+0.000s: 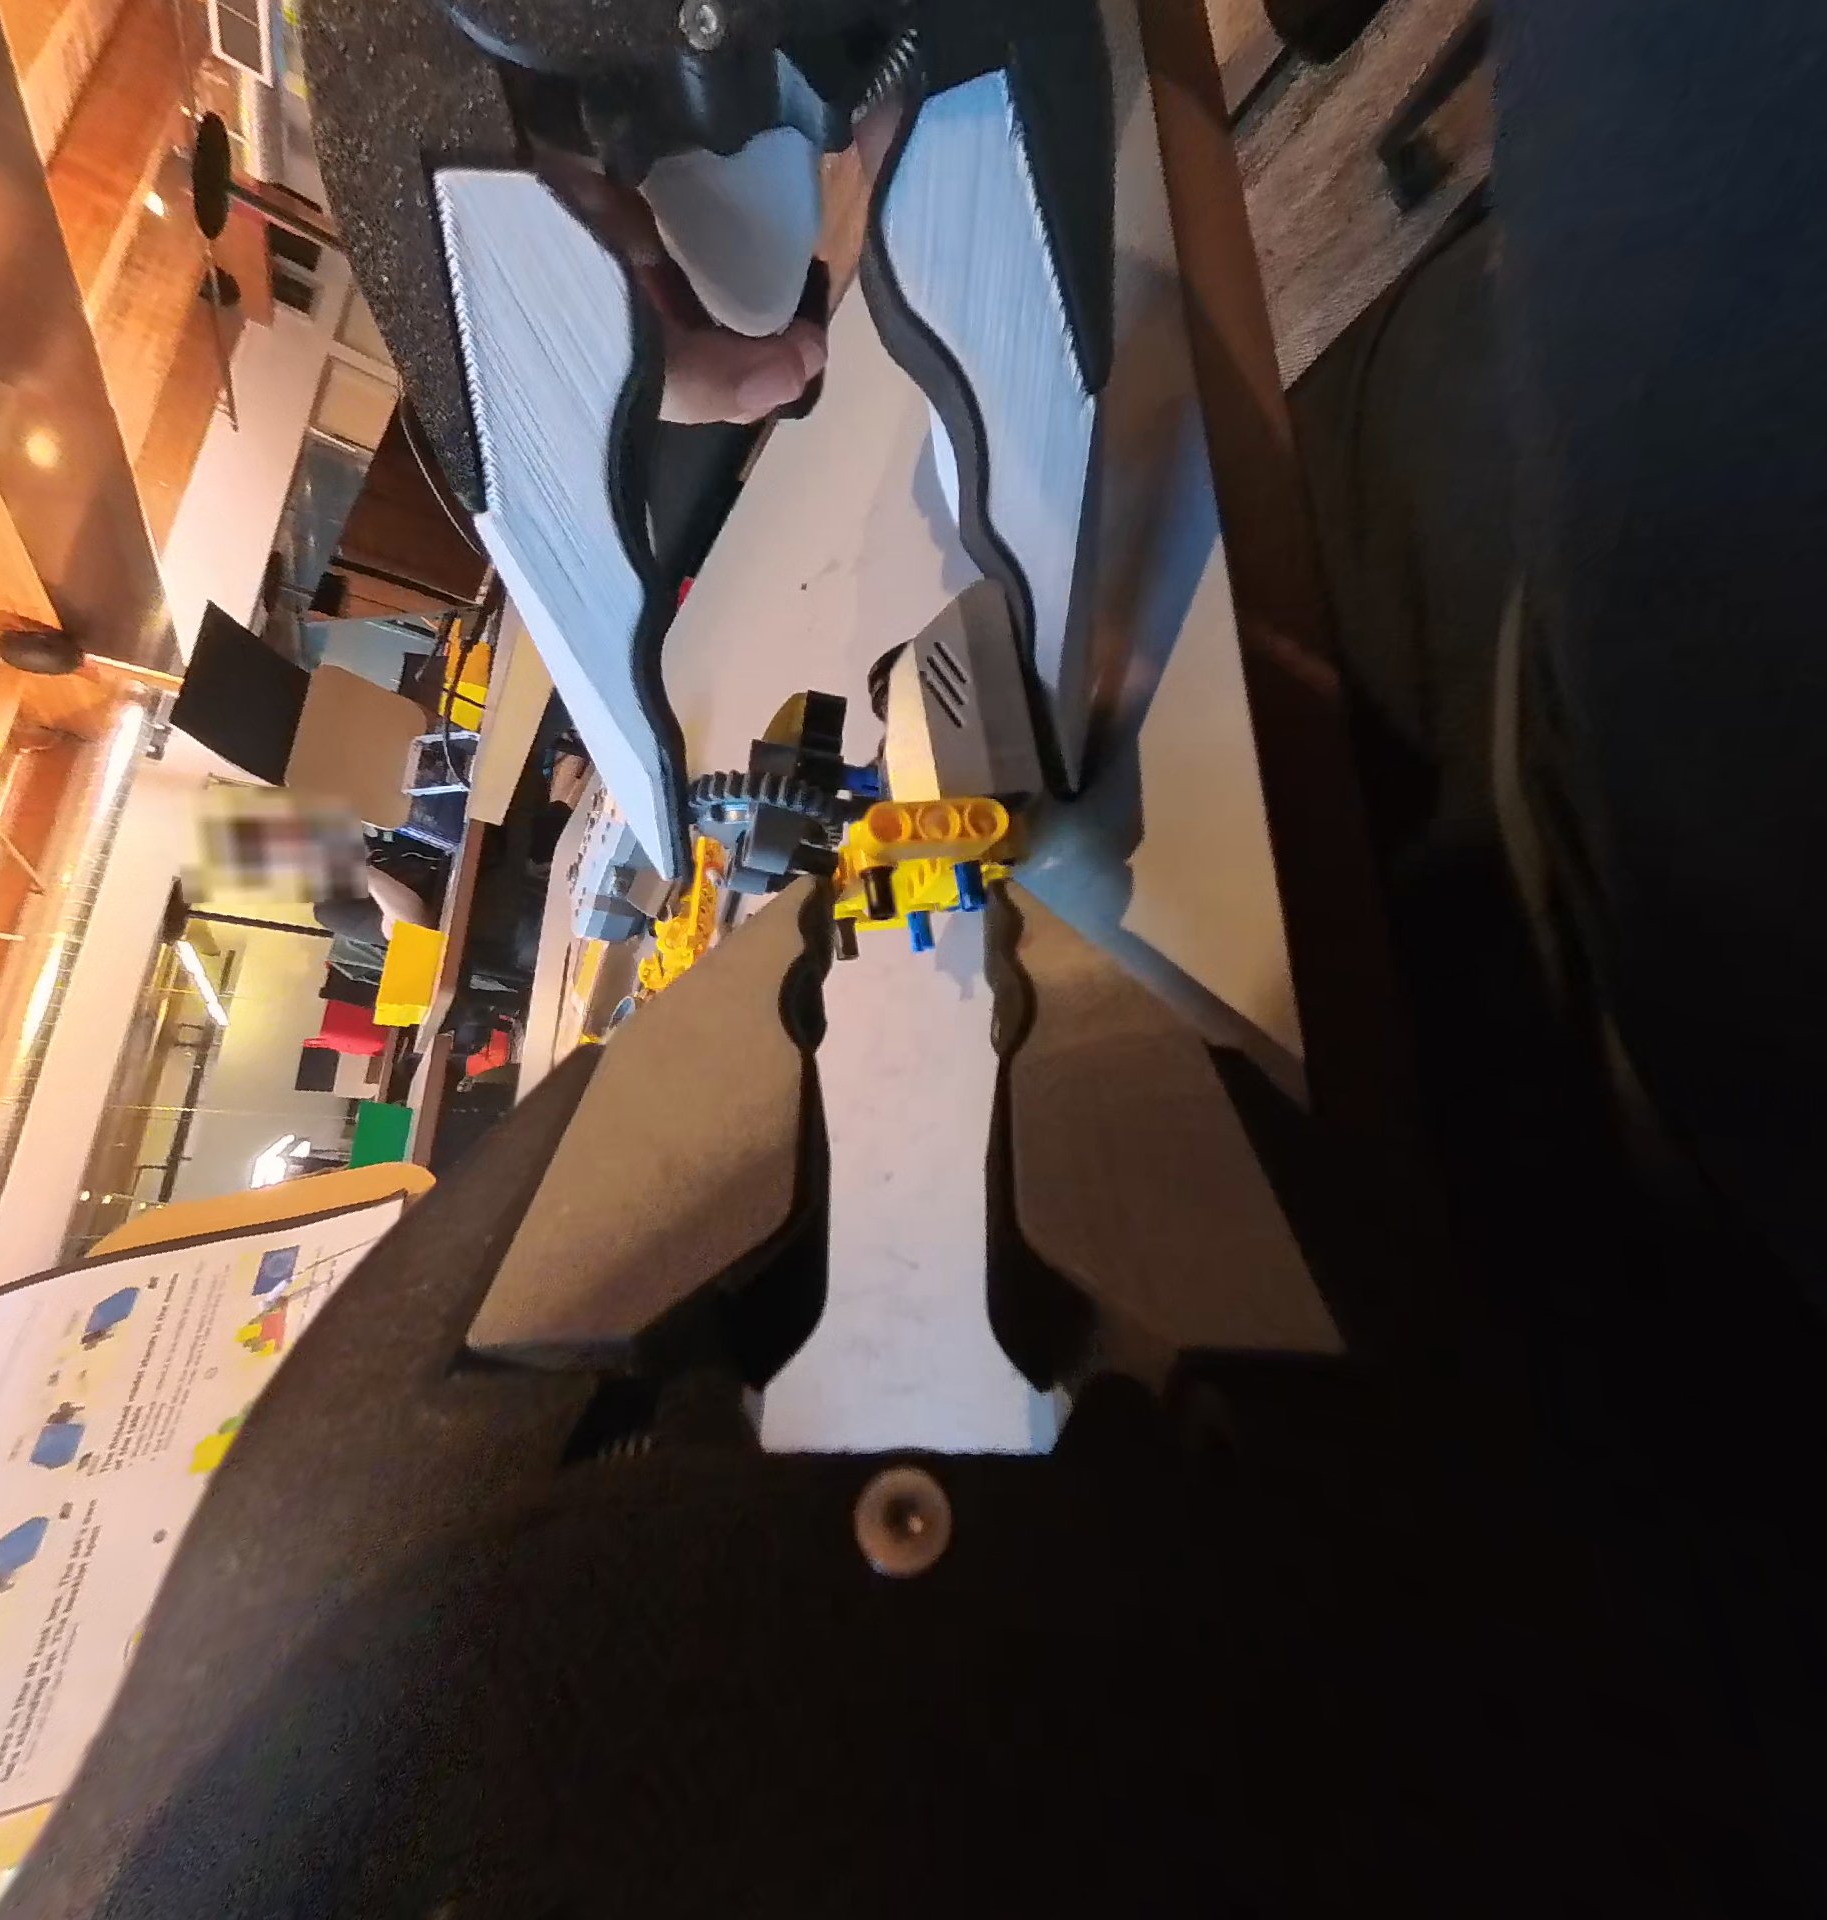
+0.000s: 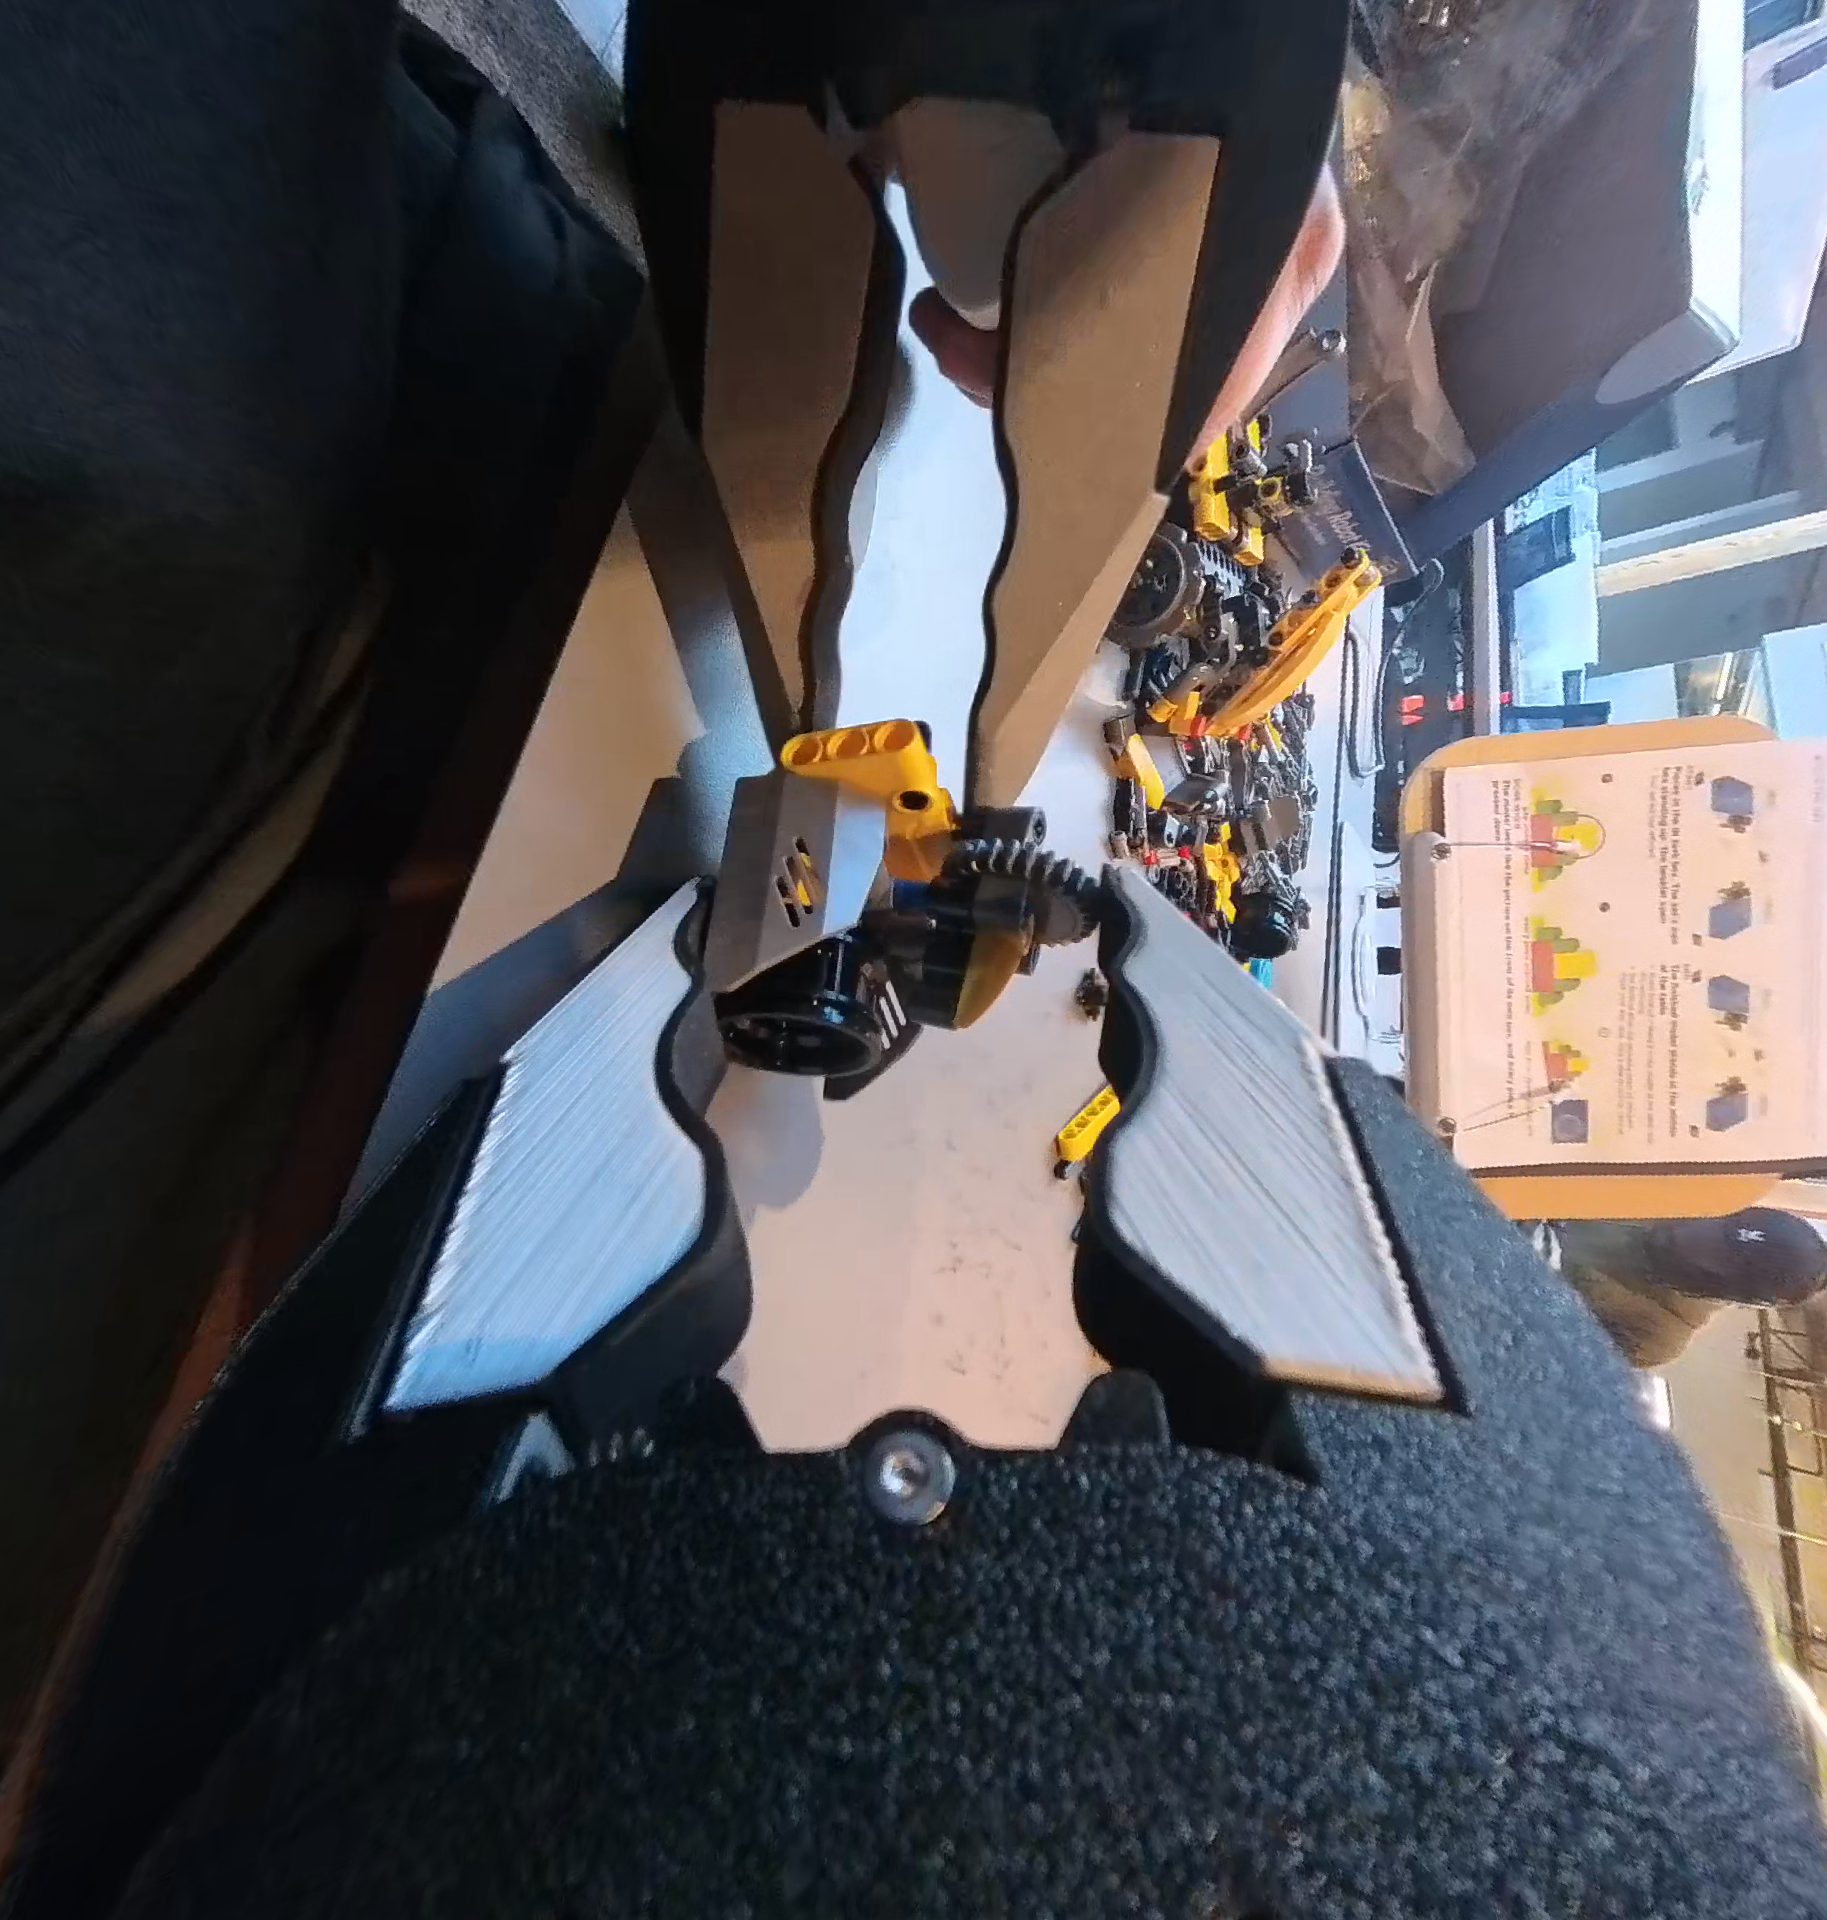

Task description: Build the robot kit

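The left claw (image 1: pixel 904 888) reaches toward twelve o'clock with its fingers parted. The right claw (image 2: pixel 904 899) meets it tip to tip from twelve o'clock, fingers spread wider. A hand (image 1: pixel 748 369) grips behind the right claw.

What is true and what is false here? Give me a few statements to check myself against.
1. The left gripper and the right gripper both close their jaws on the same small brick model. True.
2. The model is red all over. False: it is yellow, black and grey, with a few blue pins.
3. Black toothed gears sit on the model. True.
4. The printed sheet lies under the model. False: it is mounted on a board off to the side, and the model is over bare white table.
5. A pile of loose pieces lies on the table beyond the model. True.
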Motion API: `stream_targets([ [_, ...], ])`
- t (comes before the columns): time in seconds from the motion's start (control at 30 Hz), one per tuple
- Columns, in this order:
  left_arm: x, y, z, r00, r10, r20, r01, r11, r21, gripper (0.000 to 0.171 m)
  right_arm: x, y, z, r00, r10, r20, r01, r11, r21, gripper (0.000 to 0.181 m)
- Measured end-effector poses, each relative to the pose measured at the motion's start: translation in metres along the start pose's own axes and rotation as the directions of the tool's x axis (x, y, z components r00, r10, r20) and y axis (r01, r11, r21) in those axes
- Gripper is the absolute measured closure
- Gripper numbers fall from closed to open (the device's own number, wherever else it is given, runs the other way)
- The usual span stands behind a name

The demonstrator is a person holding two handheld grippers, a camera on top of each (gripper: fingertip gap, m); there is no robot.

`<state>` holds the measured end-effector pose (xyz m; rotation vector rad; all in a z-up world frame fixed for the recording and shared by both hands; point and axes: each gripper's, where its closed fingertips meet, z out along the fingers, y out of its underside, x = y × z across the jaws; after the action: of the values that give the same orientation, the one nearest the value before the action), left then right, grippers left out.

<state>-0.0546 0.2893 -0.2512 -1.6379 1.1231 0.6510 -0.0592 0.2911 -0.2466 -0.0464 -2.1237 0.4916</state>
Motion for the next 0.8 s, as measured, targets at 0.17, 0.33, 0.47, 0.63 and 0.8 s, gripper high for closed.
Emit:
stream_targets([
  [0.17,0.0,0.003,0.001,0.998,-0.067,-0.02,0.067,0.998,0.004,0.143,0.0,0.001,-0.001,1.0,0.008,-0.022,-0.008,1.0,-0.005,0.109],
  [0.33,0.0,0.021,-0.012,0.9,-0.415,-0.136,0.401,0.908,-0.118,0.13,0.002,0.0,-0.003,0.995,-0.046,-0.088,0.041,0.997,-0.059,0.109],
  [0.47,-0.011,-0.011,-0.027,0.545,-0.806,-0.229,0.811,0.576,-0.097,0.121,0.001,-0.002,-0.005,0.984,-0.107,-0.141,0.09,0.988,-0.124,0.109],
  [0.63,0.003,-0.006,-0.011,0.386,-0.898,-0.213,0.88,0.427,-0.205,0.138,0.001,-0.005,-0.007,0.969,-0.182,-0.167,0.149,0.97,-0.192,0.109],
  [0.8,0.012,-0.014,-0.003,0.363,-0.902,-0.232,0.871,0.417,-0.26,0.142,0.001,-0.005,-0.007,0.966,-0.192,-0.175,0.152,0.964,-0.218,0.109],
])
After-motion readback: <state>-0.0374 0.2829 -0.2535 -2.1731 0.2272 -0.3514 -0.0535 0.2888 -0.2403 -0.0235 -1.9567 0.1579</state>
